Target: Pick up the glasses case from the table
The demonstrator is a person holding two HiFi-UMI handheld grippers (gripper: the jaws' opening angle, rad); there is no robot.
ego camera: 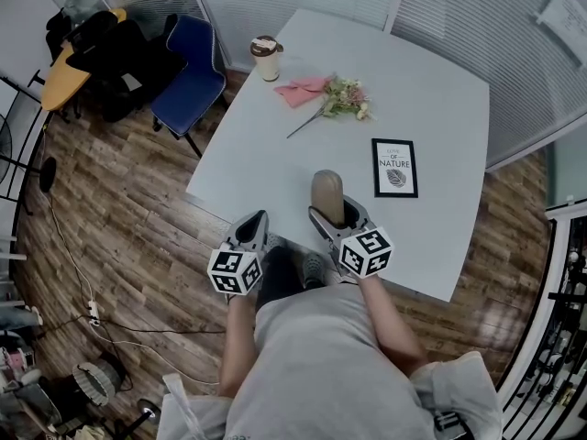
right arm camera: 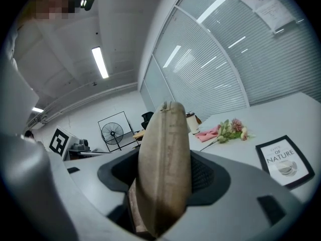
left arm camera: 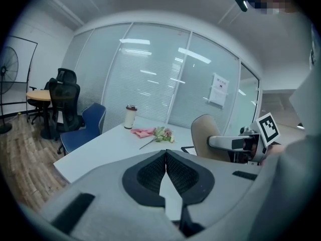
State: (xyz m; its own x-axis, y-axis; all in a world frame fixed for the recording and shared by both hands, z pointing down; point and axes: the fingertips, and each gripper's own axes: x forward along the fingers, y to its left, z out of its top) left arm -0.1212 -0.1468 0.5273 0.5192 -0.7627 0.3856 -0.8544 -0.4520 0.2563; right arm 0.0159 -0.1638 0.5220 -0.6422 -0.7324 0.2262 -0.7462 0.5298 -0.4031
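A tan, rounded glasses case (ego camera: 326,194) stands up between the jaws of my right gripper (ego camera: 332,216), held clear above the near edge of the white table (ego camera: 431,108). In the right gripper view the case (right arm camera: 164,169) fills the middle, pinched on both sides by the dark pads. My left gripper (ego camera: 252,231) hangs beside it over the table's near-left edge, shut with nothing in it; its pads (left arm camera: 166,170) meet in the left gripper view. From there the case (left arm camera: 206,137) shows at the right in the other gripper.
On the table lie a framed "Nature" print (ego camera: 394,167), a flower sprig (ego camera: 343,98) with a pink cloth (ego camera: 301,91), and a lidded cup (ego camera: 266,58). A blue chair (ego camera: 188,76) and black chairs stand at the left on the wood floor.
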